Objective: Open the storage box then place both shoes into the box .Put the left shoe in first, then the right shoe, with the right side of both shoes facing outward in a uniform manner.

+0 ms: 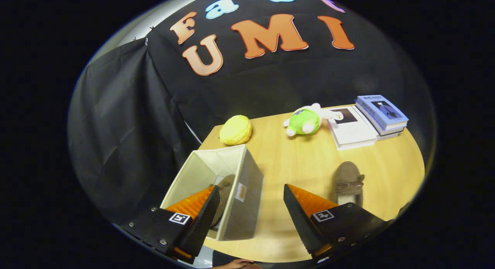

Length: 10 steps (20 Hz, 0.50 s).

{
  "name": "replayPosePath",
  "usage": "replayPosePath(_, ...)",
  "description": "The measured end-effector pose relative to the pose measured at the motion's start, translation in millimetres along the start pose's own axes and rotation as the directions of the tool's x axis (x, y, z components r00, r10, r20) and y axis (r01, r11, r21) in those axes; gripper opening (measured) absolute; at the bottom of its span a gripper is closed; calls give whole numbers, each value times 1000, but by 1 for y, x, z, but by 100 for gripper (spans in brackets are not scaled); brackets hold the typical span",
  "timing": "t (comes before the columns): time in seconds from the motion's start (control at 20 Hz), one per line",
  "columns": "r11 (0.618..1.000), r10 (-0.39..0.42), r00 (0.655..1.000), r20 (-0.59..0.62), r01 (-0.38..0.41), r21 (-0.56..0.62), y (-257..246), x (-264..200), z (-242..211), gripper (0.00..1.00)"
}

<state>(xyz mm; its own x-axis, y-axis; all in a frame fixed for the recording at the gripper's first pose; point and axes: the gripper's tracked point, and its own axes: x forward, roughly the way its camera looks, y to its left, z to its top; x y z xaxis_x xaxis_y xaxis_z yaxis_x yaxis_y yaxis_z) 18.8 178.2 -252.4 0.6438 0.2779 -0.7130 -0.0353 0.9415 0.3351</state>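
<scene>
A beige fabric storage box (247, 180) stands open on the wooden table (301, 160), under and ahead of my left finger. One brown shoe (226, 184) lies inside it, partly hidden by that finger. A second brown shoe (349, 183) rests on the table just beyond my right finger. My gripper (251, 193) is open and holds nothing; the box's near right wall lies between the fingers.
A yellow plush ball (235, 130) sits behind the box. A green and white plush toy (306, 120) lies at the table's back middle. Stacked books (367, 120) lie at the back right. A person's hand (236, 264) shows below the fingers.
</scene>
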Motion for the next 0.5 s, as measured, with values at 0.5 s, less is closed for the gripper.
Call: replayPosePath(0.5, 964, -253, 965, -73, 257, 65, -173, 1, -42, 97)
